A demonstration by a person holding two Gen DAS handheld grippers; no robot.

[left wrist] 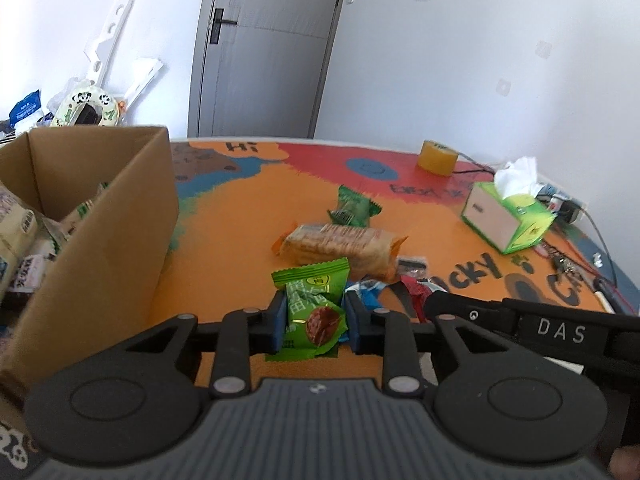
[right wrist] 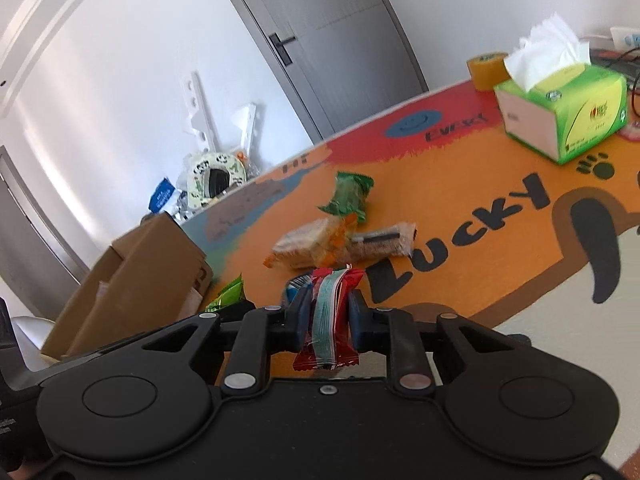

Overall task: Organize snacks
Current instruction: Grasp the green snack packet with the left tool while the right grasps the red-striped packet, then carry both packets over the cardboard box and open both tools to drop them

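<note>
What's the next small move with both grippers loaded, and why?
Probably carry both toward the cardboard box. The left gripper is shut on a green snack packet, the right gripper on a red snack packet; the box stands open at the left, already holding snacks.

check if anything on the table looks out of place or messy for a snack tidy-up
A few things. Snack packets lie loose on the mat: a green packet, a cracker pack and a small dark packet. A tape roll and tissue box are no snacks. Nothing looks spilled or torn.
</note>
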